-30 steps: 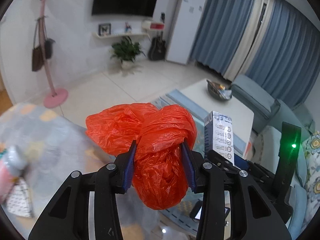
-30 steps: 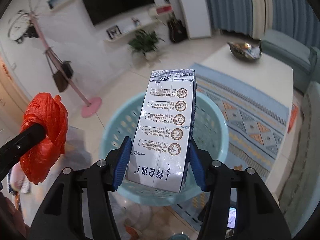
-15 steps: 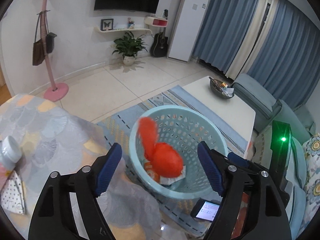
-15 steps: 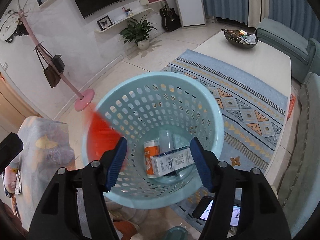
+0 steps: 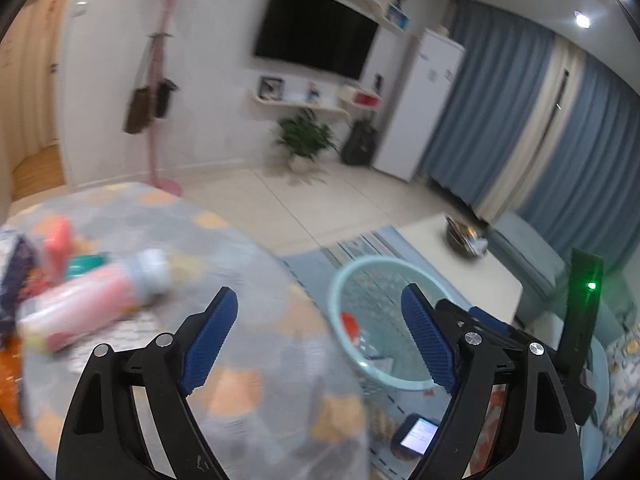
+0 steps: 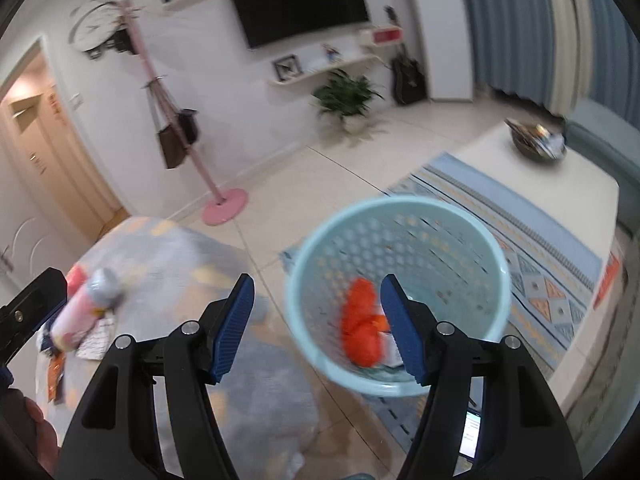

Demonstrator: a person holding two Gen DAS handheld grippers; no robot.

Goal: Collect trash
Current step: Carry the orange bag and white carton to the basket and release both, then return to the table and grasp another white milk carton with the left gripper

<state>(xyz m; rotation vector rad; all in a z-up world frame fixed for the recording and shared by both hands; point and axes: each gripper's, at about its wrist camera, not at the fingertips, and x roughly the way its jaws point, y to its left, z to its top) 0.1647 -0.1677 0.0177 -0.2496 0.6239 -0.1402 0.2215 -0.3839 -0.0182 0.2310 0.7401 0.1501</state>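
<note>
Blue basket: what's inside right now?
The basket holds a crumpled orange bag, with a white carton edge beside it. Anything under the bag is covered.

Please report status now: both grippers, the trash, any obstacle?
Left gripper opening, empty. Right gripper open, empty. Orange bag in basket. Pink bottle waits on table.

Left gripper [image 5: 320,336] jaws opening, empty, above patterned tablecloth [image 5: 240,392]; orange bag [image 5: 349,325] lies in basket [image 5: 340,280]
</note>
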